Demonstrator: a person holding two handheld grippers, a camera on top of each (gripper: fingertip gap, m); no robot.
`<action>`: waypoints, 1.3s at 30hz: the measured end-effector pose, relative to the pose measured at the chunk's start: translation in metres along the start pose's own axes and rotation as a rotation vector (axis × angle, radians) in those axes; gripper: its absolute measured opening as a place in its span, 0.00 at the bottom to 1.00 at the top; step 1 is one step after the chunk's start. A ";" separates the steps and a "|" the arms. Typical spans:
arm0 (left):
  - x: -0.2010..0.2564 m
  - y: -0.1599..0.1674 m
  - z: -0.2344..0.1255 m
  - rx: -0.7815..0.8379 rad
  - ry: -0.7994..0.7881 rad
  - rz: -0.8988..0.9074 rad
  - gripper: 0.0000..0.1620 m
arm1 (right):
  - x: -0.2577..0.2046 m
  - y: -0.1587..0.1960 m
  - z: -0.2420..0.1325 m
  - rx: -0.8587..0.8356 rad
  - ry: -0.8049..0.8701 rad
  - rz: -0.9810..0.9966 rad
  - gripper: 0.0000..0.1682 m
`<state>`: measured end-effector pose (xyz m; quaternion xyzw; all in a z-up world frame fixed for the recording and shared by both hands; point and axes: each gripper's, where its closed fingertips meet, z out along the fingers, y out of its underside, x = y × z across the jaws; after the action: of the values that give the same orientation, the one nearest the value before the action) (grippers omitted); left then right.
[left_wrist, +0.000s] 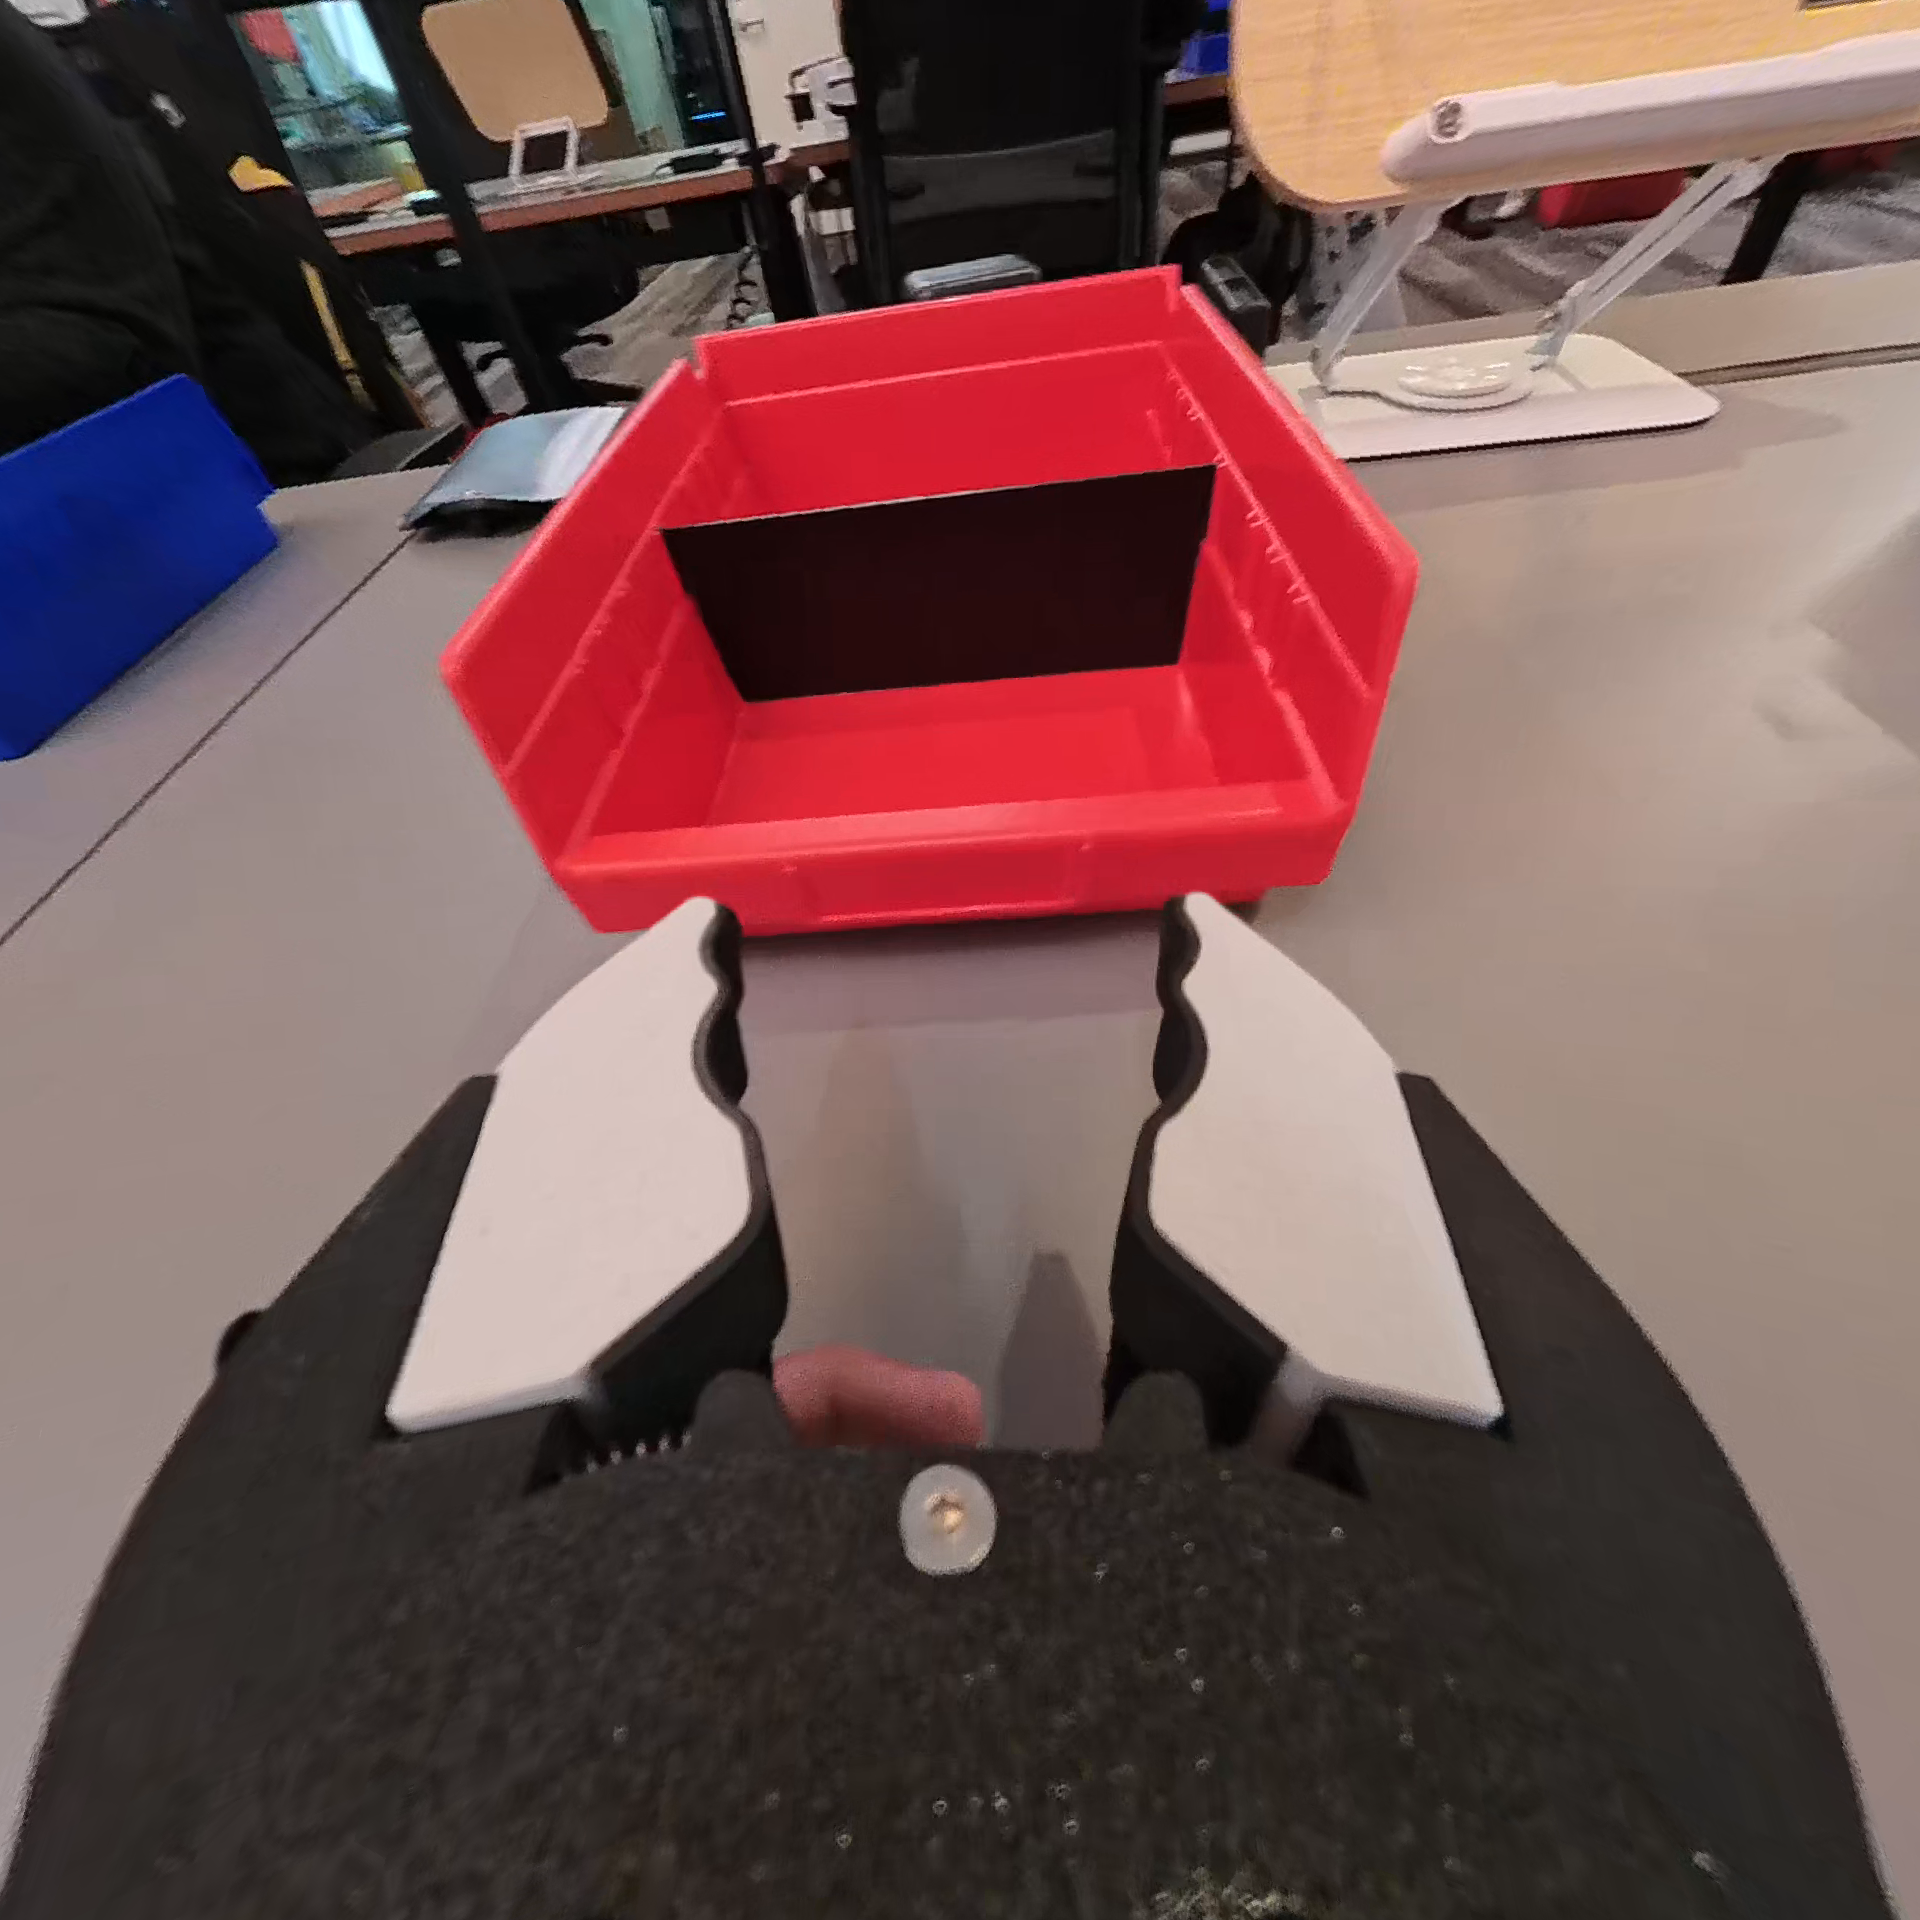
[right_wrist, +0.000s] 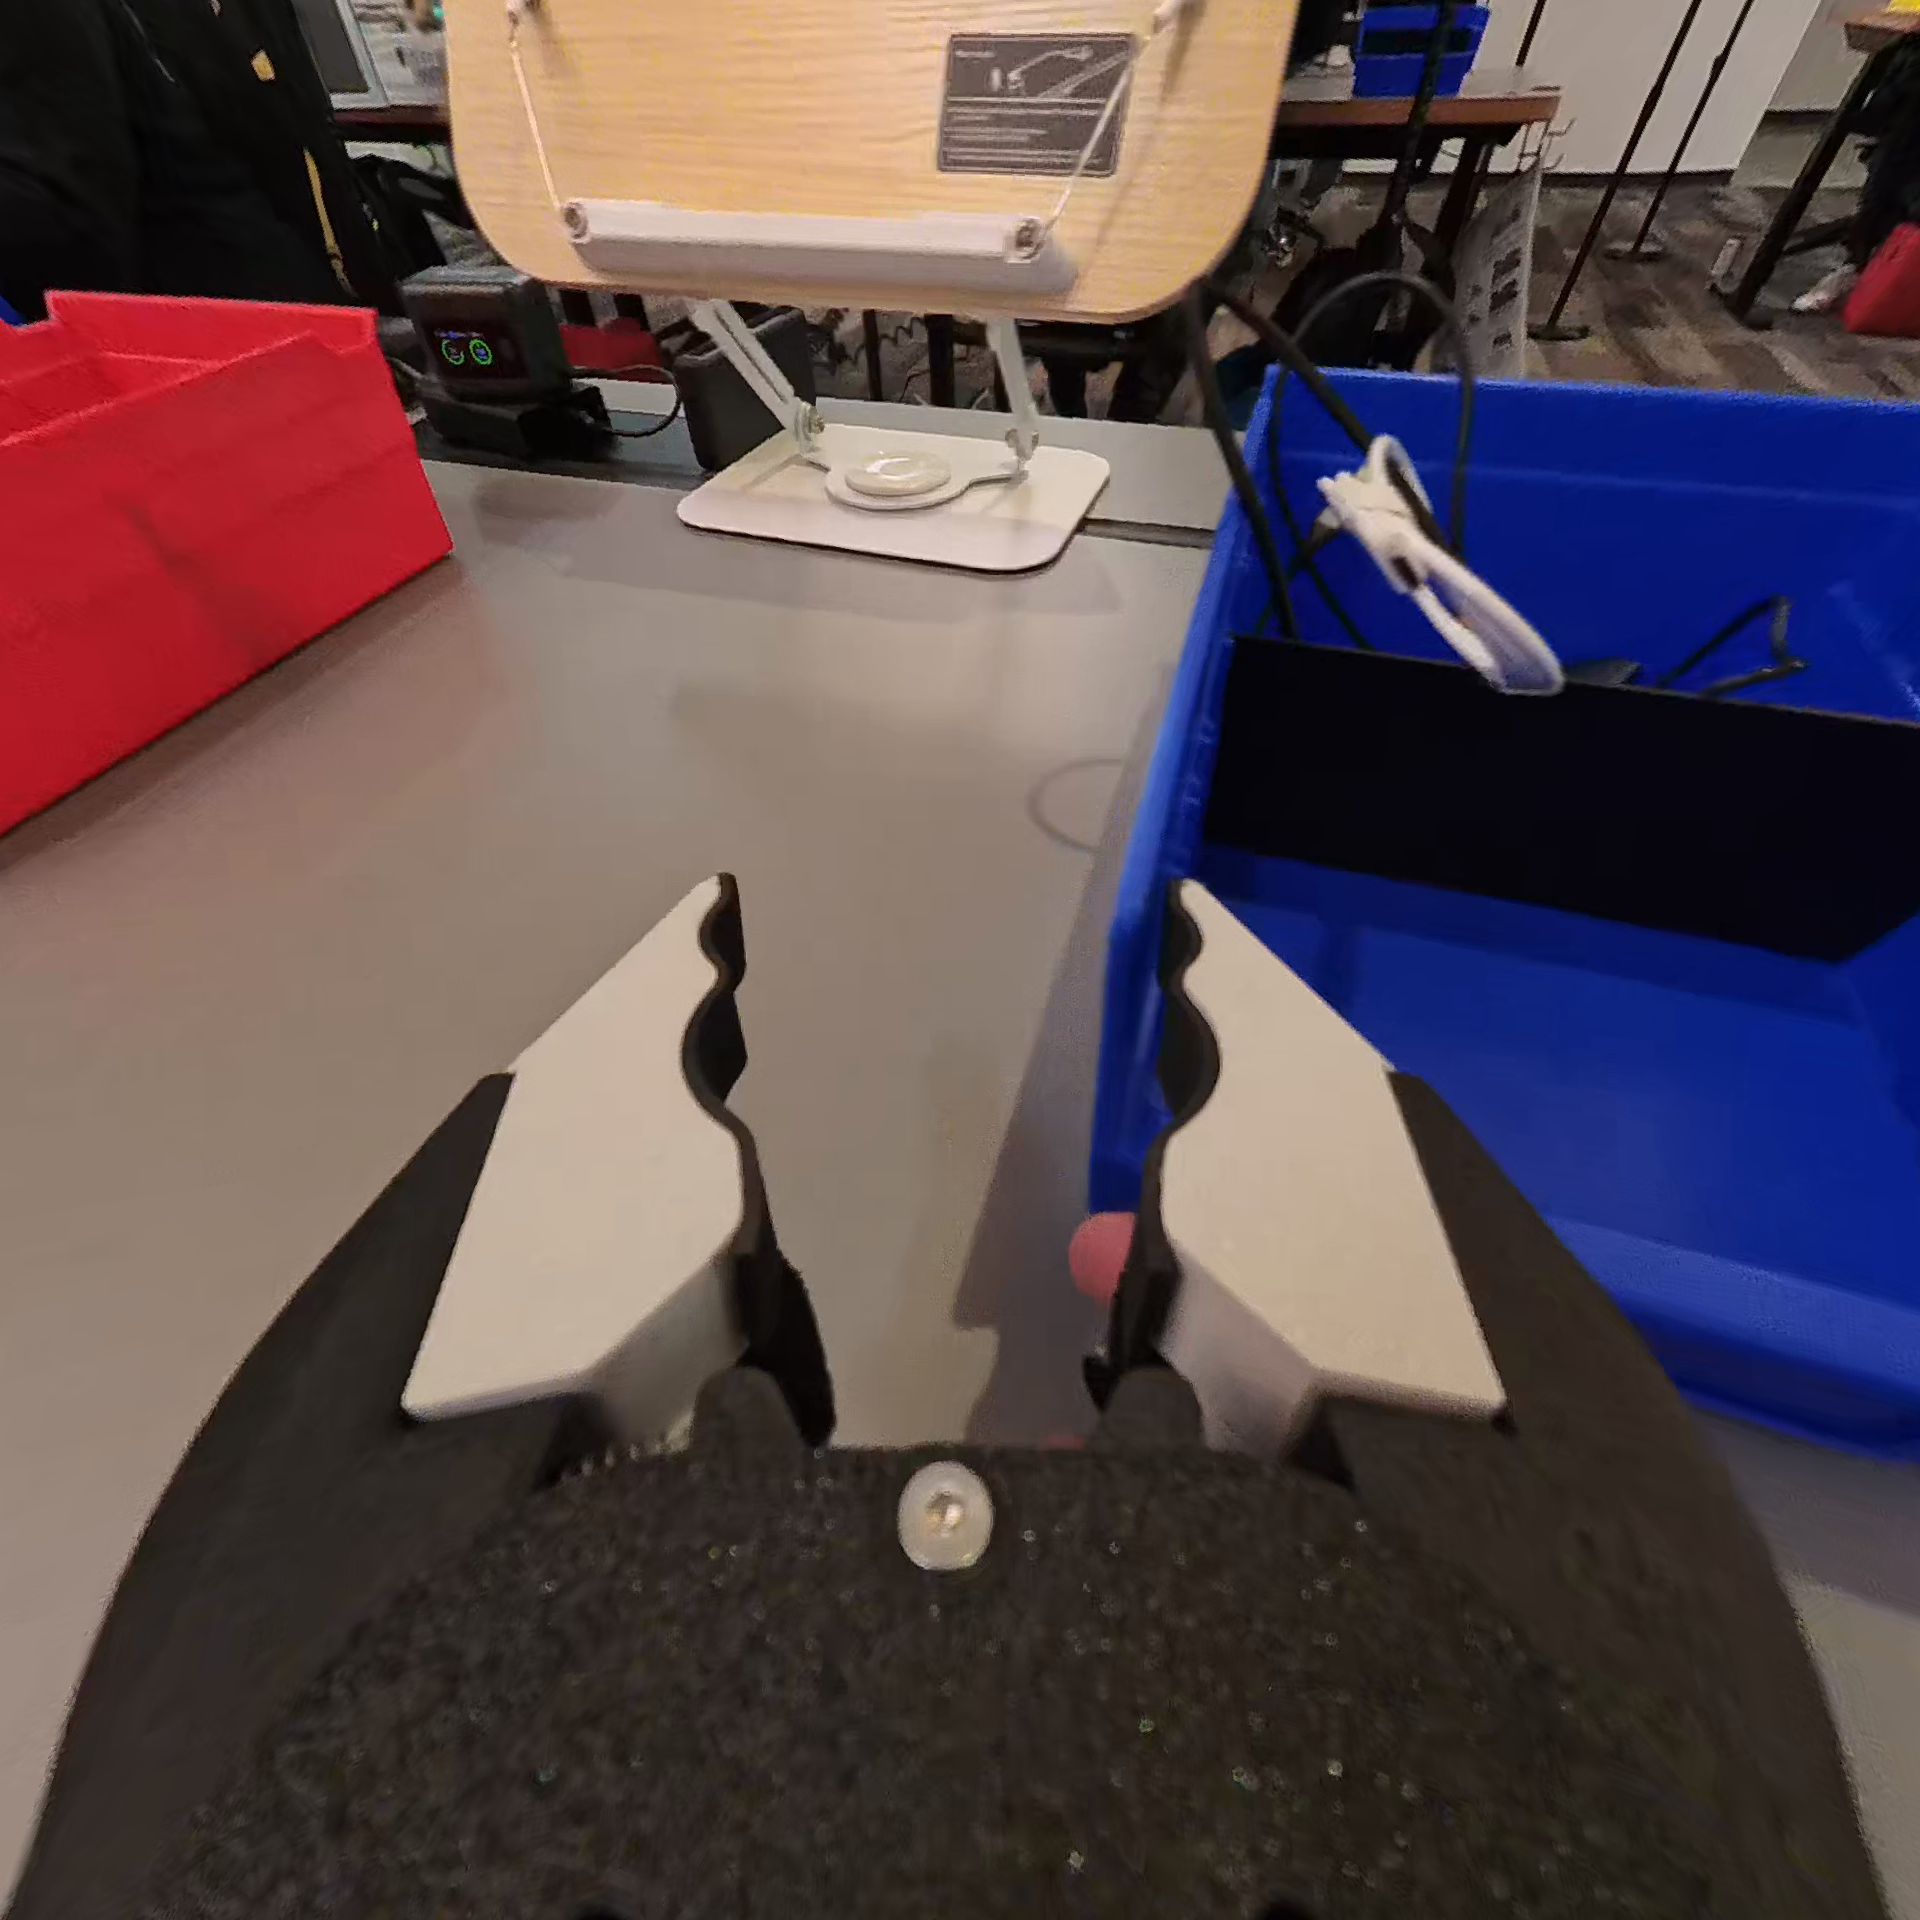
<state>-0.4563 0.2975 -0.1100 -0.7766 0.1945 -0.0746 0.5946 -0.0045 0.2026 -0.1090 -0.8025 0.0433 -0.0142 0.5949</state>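
Trouble, as I judge it, would come from the right gripper (right_wrist: 951, 894): its jaws stand open and empty with one finger just beside the near wall of the blue bin (right_wrist: 1558, 1091), so a sideways drift could knock that bin across the grey tabletop (right_wrist: 675, 779). Left gripper (left_wrist: 951, 914) is level, jaws open and empty, aimed at the low front lip of the red bin (left_wrist: 935, 862), whose black divider (left_wrist: 935, 592) stands upright inside.

You've got a glossy red plastic bin (left_wrist: 935, 821) and blue plastic bin (right_wrist: 1558, 1195) on a smooth, satin grey table (right_wrist: 727, 727). Your gripper bodies look like rough matt black felt; the stand's board (right_wrist: 779, 104) is light wood-grain.
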 end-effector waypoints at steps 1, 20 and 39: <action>-0.005 0.001 -0.003 -0.006 -0.017 0.001 0.47 | -0.002 0.000 0.002 -0.005 0.011 -0.010 0.48; 0.180 -0.002 -0.021 -0.069 0.460 0.018 0.35 | -0.101 -0.053 -0.079 0.220 -0.245 -0.039 0.37; 0.398 -0.050 0.061 -0.063 0.533 0.161 0.06 | 0.112 0.047 -0.089 0.013 0.460 0.270 0.02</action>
<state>-0.0609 0.2078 -0.1256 -0.7299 0.4072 -0.2226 0.5019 0.0980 0.0948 -0.1312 -0.7612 0.2839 -0.1169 0.5712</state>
